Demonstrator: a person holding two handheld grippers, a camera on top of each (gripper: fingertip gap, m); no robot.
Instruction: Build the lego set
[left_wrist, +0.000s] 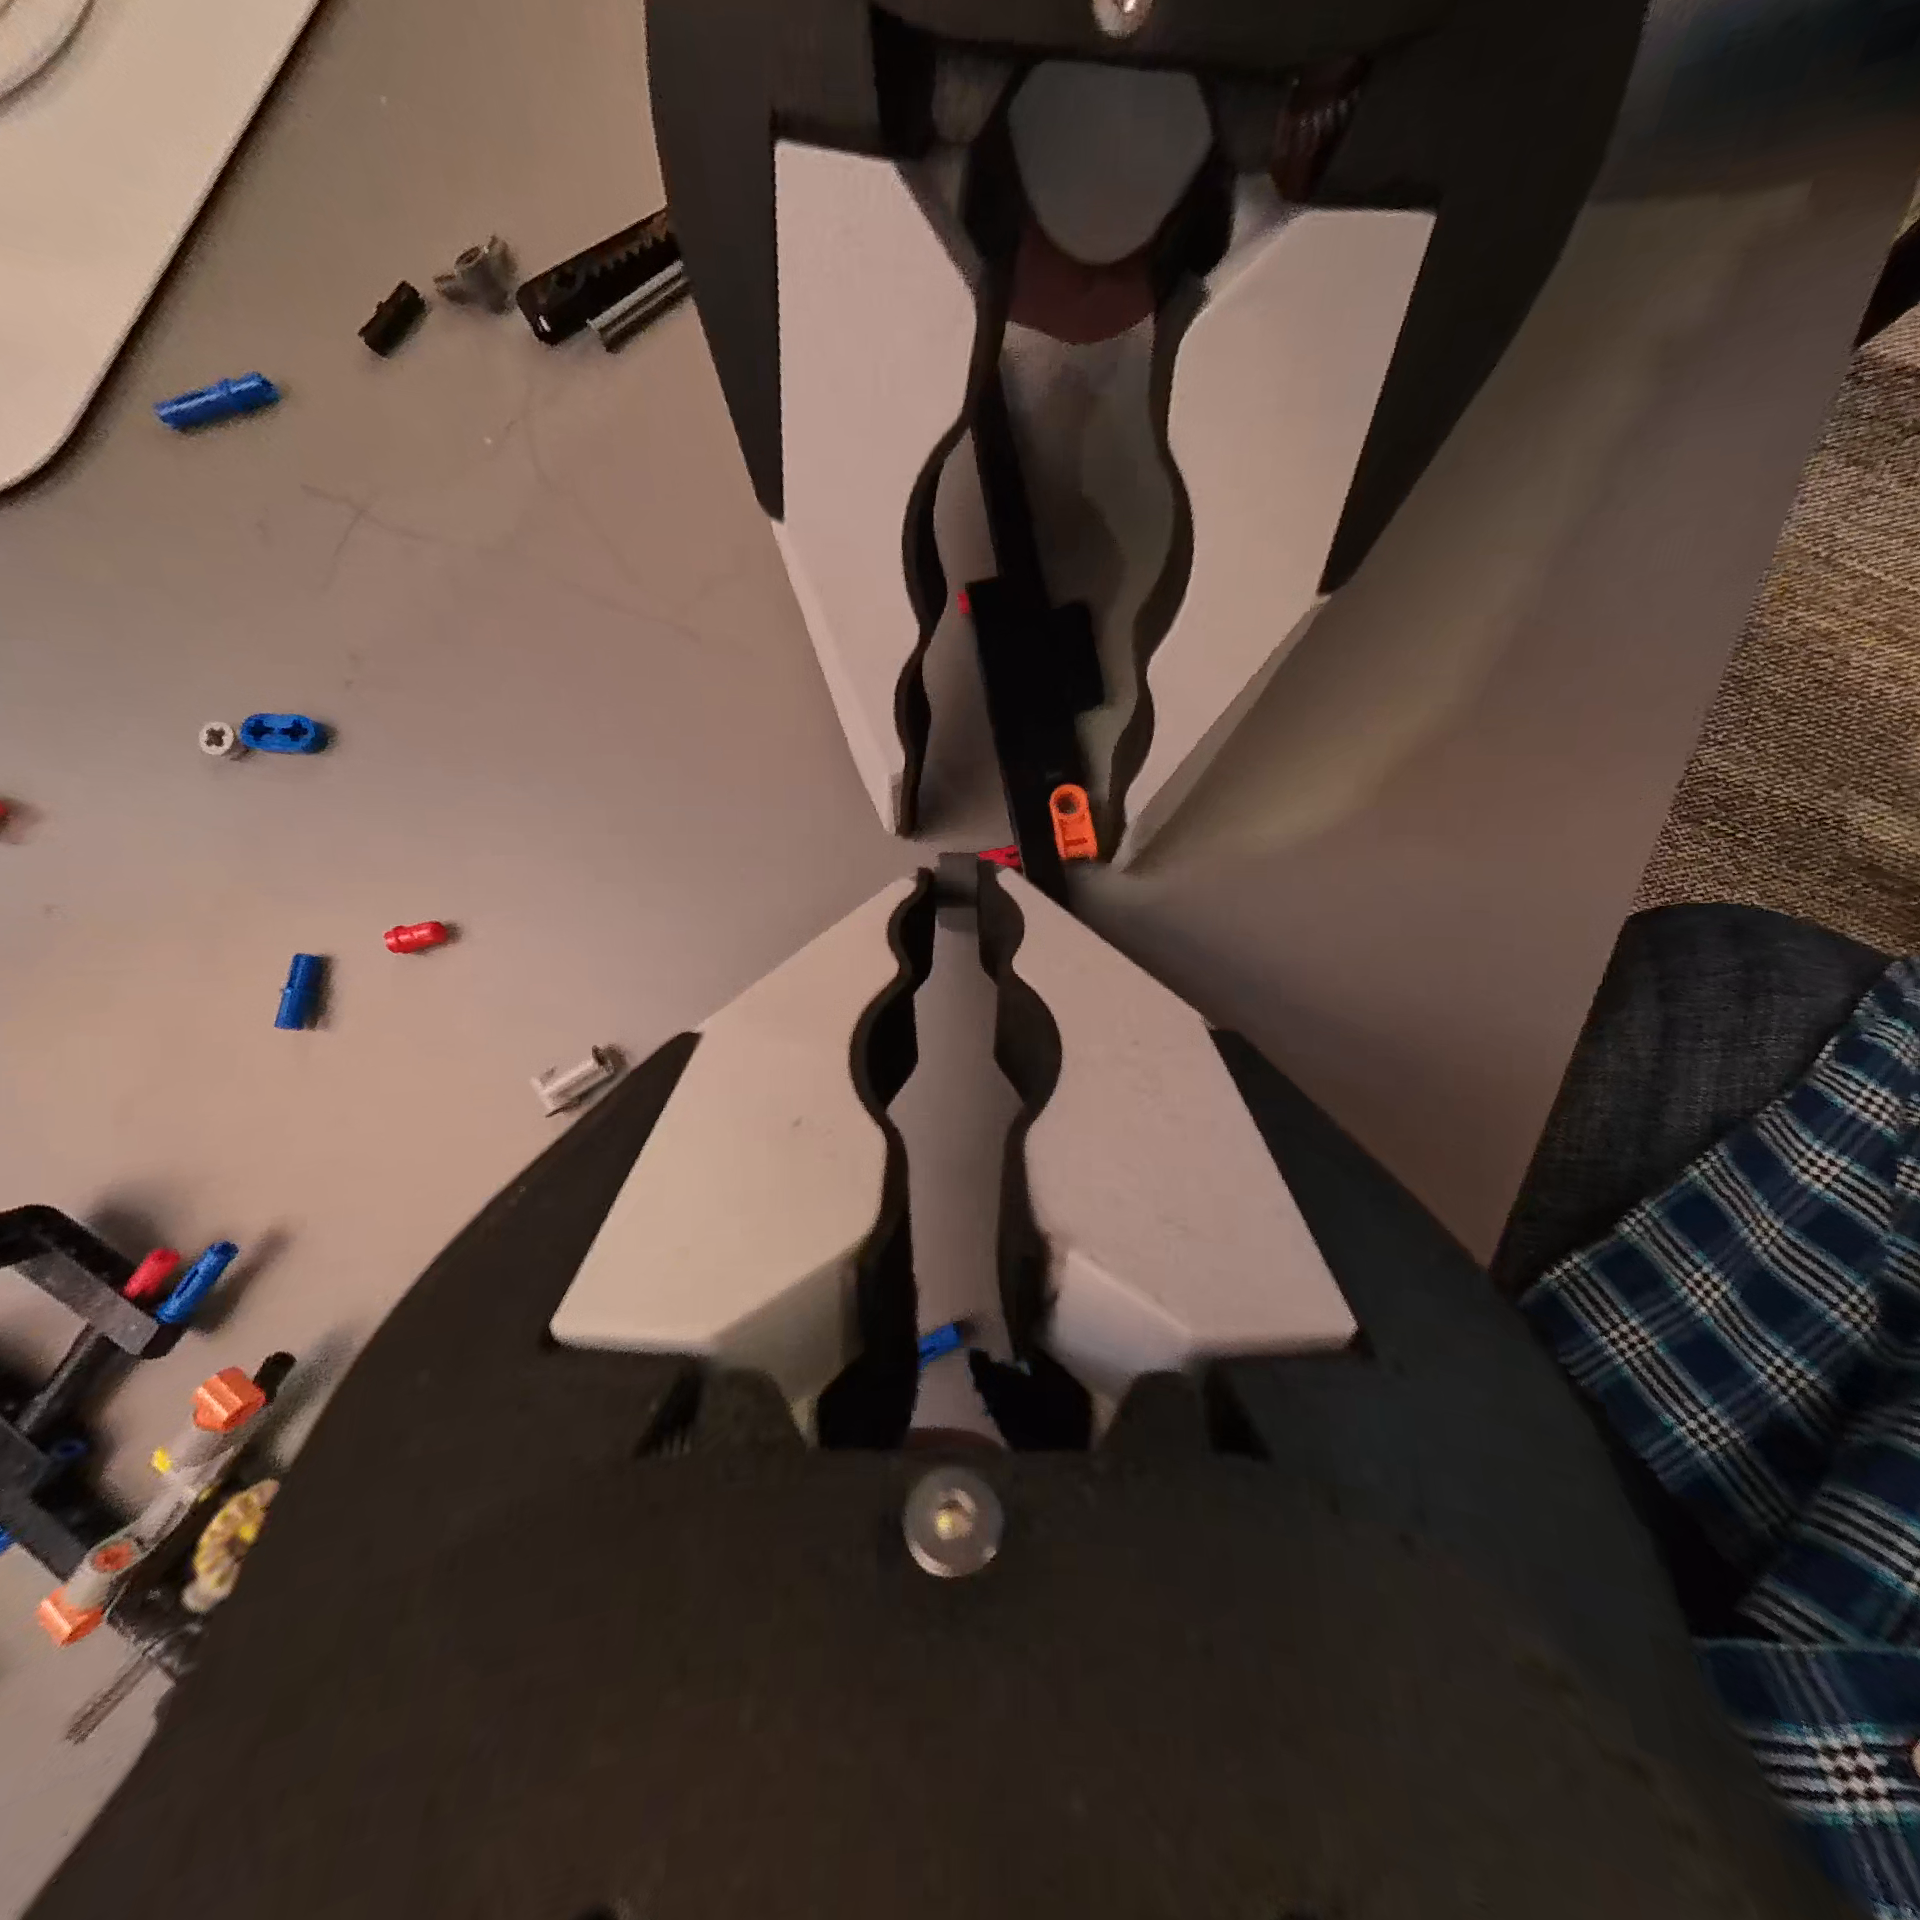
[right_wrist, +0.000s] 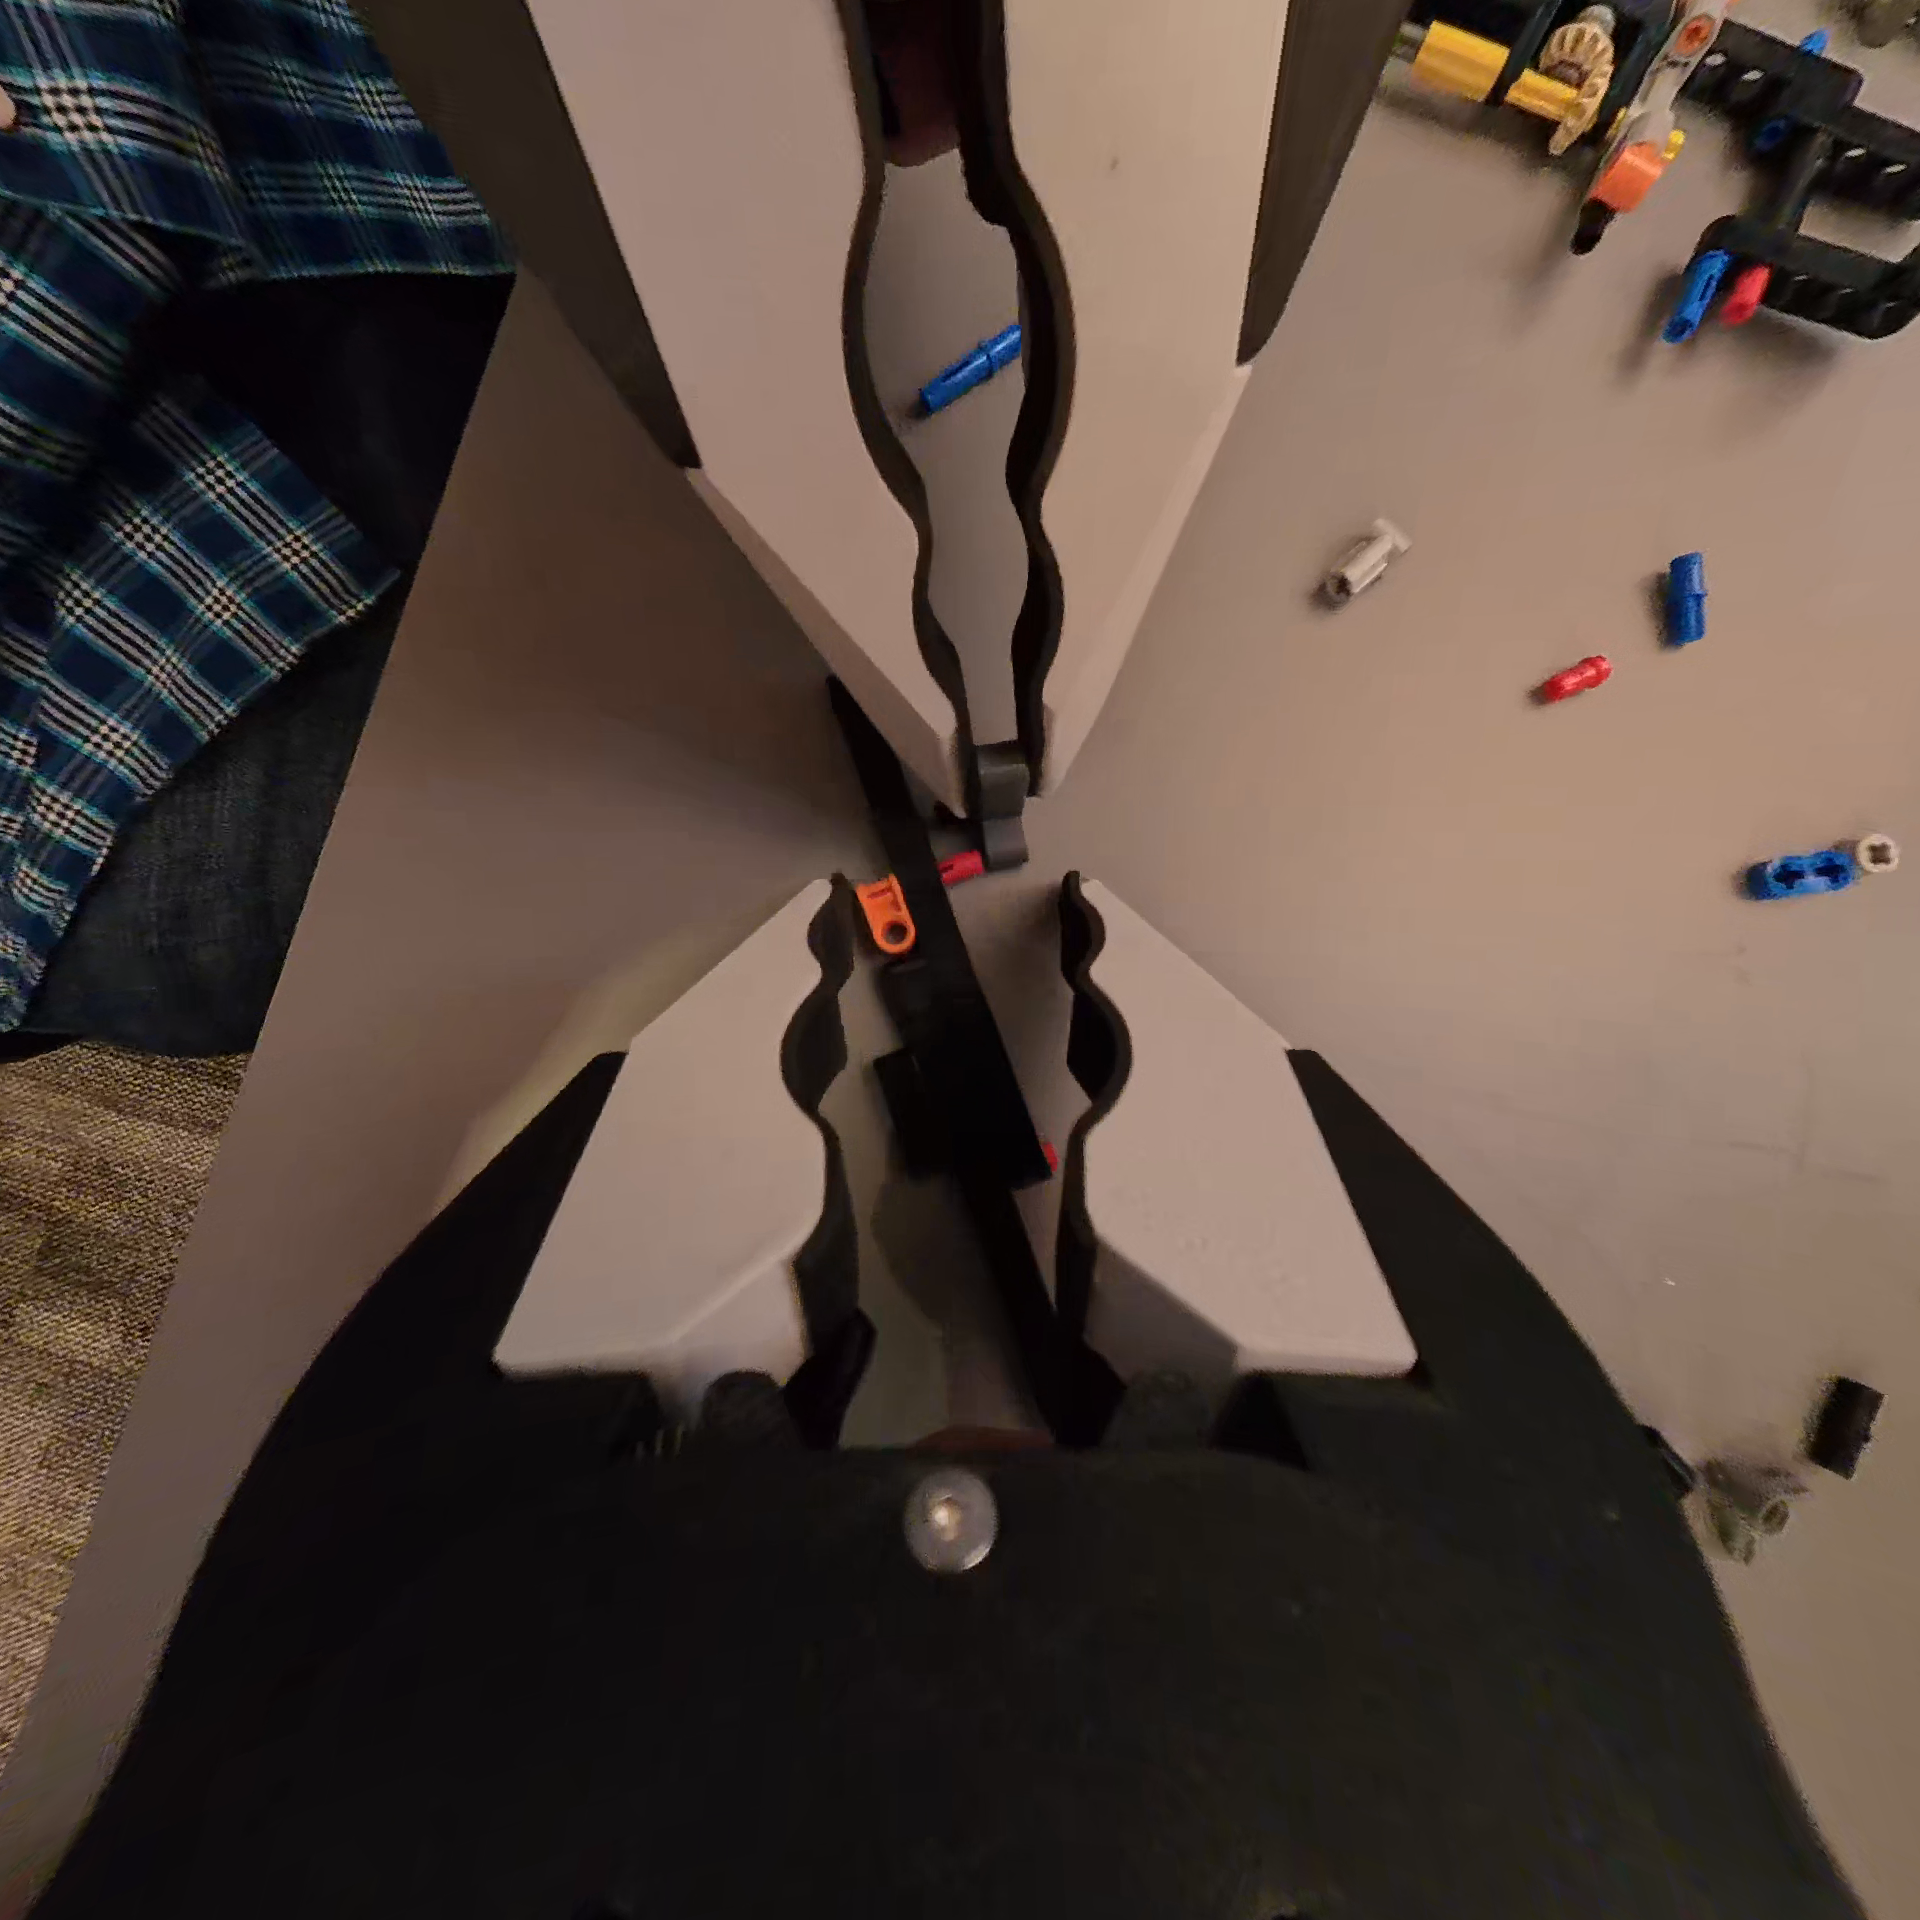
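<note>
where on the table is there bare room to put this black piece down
Bare table lies below the blue two-hole connector, running down to the small black piece. Another free strip lies between the tongs and the table's edge by the plaid cloth. It is crowded around the black frame assembly and the loose red pin.

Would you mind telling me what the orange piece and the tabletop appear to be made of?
Orange piece: probably moulded plastic, uniform saturated colour with a clean round hole. Tabletop: smooth matte grey, possibly laminate; faint scratches show, though the material stays uncertain.

Black beam (right_wrist: 940, 1049) — orange connector (right_wrist: 885, 914), seemingly attached.
</note>
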